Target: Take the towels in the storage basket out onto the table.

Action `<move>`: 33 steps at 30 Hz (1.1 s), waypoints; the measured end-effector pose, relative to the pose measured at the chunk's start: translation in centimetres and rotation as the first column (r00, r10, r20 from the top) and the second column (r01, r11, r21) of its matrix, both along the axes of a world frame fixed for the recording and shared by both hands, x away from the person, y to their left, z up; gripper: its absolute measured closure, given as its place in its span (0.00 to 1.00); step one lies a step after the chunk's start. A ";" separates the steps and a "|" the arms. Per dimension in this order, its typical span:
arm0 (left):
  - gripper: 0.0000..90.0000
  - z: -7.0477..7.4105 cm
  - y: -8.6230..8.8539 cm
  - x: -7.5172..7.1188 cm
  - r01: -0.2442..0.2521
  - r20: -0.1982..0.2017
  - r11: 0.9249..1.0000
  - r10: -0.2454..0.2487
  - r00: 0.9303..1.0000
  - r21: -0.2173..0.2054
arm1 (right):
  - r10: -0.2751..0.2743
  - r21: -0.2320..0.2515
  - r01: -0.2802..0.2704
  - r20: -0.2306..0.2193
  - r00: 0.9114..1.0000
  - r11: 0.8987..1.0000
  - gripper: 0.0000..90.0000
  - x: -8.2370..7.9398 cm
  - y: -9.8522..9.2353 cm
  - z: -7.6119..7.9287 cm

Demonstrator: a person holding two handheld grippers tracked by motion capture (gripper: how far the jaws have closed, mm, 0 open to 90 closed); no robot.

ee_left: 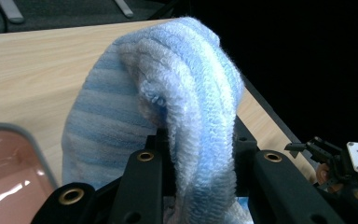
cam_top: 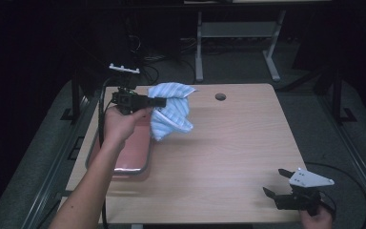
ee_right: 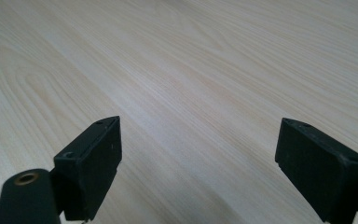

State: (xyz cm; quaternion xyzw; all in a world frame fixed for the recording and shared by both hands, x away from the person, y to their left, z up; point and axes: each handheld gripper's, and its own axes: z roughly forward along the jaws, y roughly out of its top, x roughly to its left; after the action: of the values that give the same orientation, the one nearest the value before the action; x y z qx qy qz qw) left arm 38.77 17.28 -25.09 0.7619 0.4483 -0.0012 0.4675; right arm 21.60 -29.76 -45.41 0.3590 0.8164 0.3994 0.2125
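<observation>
The table (cam_top: 228,143) spreads under me, the pink tray (cam_top: 132,160) at its left edge. My left gripper (cam_top: 158,101) clamps the striped blue towel (cam_top: 171,110), lifted just beyond the tray and hanging down from the jaws. My right gripper (cam_top: 279,183) rests well apart at the near right corner, jaws wide and empty

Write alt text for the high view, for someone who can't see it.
A person's left gripper holds a blue striped towel lifted above a wooden table, next to a pink tray. The right gripper rests open near the table's front right corner, holding nothing.
</observation>
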 end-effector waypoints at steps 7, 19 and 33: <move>0.79 -0.8 -1.7 0.3 0.028 -0.004 1.000 -0.028 1.000 0.007 | 0.006 0.001 -0.006 0.003 1.000 1.000 0.16 -0.1 0.1 0.0; 0.79 -2.2 -5.4 1.1 0.083 -0.029 0.996 -0.083 0.996 0.012 | 0.010 -0.004 -0.010 0.010 1.000 1.000 0.16 0.0 0.1 0.1; 0.79 -5.5 -9.2 2.2 0.126 -0.068 0.991 -0.124 0.990 0.036 | 0.000 0.005 0.000 0.005 1.000 1.000 0.16 -0.2 0.0 0.1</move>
State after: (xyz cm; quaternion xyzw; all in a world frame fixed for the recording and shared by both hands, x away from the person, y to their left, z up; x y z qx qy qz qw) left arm 40.93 8.05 -30.56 0.7974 0.4145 -0.0463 0.4361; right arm 21.38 -29.80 -45.27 0.3588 0.8147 0.4024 0.2135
